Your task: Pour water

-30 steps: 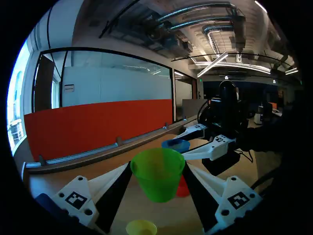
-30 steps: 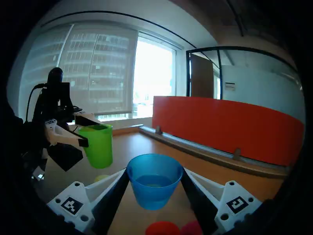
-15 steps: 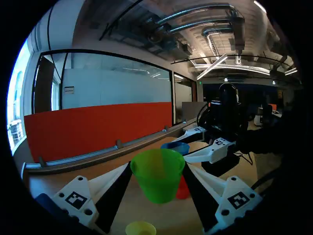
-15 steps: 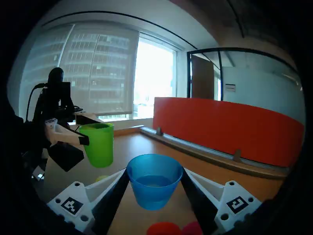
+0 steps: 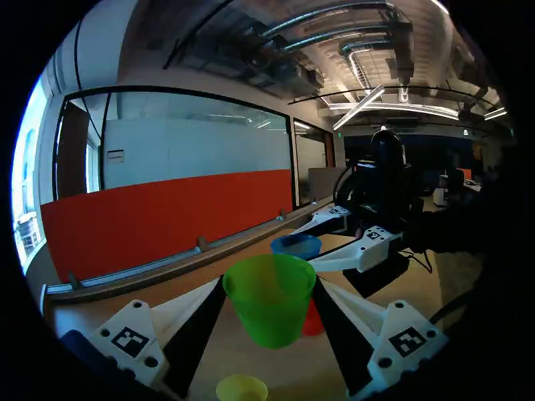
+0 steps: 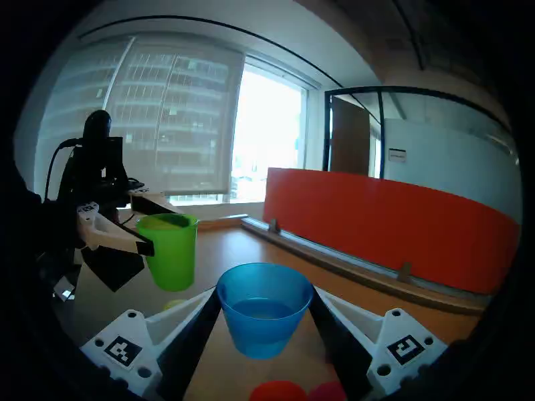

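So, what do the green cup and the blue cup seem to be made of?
The green cup: probably plastic, smooth, translucent; light glows through its wall. The blue cup: likely the same plastic; the water shows through its side.

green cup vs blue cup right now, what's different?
Colour: the green cup is translucent green, the blue cup translucent blue. Holder: the green cup sits in the left gripper, the blue cup in the right gripper. Contents: the blue cup holds water; the green cup's bottom is hidden. Shared: both upright, gripped, held above the table.
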Demonstrator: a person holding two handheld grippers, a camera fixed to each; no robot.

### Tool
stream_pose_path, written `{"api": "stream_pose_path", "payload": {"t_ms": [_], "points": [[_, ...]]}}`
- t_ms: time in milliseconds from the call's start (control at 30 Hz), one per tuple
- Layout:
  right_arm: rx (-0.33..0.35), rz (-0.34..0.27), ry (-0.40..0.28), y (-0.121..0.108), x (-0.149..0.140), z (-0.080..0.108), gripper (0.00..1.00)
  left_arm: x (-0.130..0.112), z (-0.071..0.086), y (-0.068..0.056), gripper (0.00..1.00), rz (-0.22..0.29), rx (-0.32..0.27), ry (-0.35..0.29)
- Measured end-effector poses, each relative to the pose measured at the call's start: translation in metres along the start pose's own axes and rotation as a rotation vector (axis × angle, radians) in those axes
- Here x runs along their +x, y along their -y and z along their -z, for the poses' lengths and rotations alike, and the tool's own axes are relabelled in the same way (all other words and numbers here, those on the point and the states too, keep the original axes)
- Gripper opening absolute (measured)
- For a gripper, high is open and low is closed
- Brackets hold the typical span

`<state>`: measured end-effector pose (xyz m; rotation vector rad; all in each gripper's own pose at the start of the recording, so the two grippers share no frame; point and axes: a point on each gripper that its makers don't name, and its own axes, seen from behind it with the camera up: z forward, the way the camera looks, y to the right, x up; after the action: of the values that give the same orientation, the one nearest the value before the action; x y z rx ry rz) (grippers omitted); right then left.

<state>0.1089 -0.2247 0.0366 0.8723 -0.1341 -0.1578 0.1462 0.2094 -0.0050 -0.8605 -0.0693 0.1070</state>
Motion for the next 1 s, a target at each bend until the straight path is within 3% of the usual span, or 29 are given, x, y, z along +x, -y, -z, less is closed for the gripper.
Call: {"api": "stream_pose_path", "payload": {"t_ms": [400, 1000], "points": [[0.012, 0.023, 0.009, 0.002, 0.008, 0.004, 0.92, -0.002, 0.004, 0.001, 0.89, -0.004, 0.008, 0.01], [0.029, 0.138, 0.028, 0.0, 0.024, 0.009, 0.92, -0.017, 0.006, -0.005, 0.89, -0.013, -0.002, 0.042]]}}
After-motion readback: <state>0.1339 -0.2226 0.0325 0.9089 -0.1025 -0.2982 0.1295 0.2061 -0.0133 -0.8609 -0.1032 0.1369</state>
